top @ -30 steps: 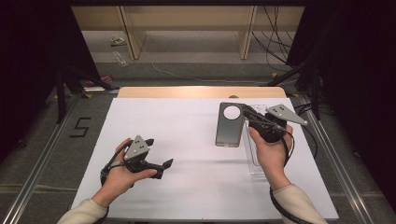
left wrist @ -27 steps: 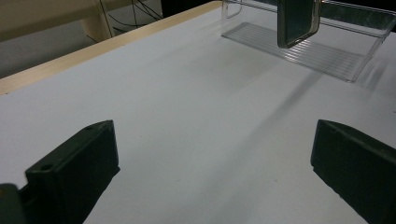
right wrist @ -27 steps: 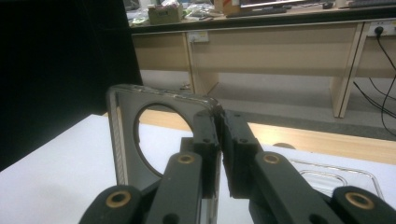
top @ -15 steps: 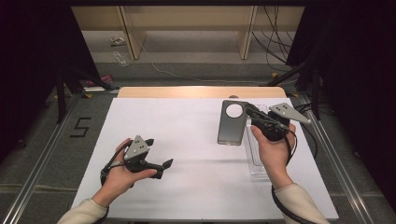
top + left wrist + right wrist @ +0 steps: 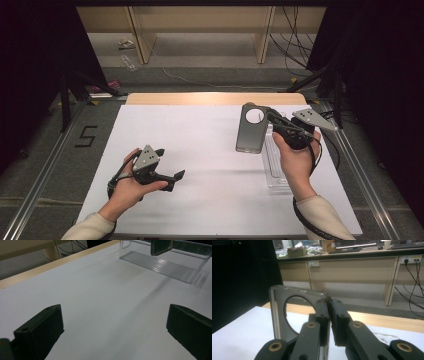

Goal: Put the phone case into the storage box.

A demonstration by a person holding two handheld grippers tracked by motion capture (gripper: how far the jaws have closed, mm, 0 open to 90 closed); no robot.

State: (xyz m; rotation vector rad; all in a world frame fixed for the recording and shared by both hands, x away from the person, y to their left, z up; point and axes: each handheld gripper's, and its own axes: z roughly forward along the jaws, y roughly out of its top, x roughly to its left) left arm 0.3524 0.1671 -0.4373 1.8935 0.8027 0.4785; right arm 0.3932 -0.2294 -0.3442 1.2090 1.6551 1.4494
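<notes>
Grey case [image 5: 251, 131] with a round cut-out, darker at the rim, pinched in black right gripper [image 5: 272, 117] topped by a light grey plate [image 5: 312, 119]. Clear ribbed tray [image 5: 275, 162] on white table [image 5: 210, 145] with a pale wood far edge; black left gripper [image 5: 170, 178], grey plate on top, jaws matt black. Cream sleeves [image 5: 320, 215]; black "5" [image 5: 86, 136] on grey floor.

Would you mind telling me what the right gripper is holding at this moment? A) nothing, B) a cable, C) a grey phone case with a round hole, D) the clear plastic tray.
C: the right gripper is shut on the edge of the grey phone case, lifted upright above the clear tray.
</notes>
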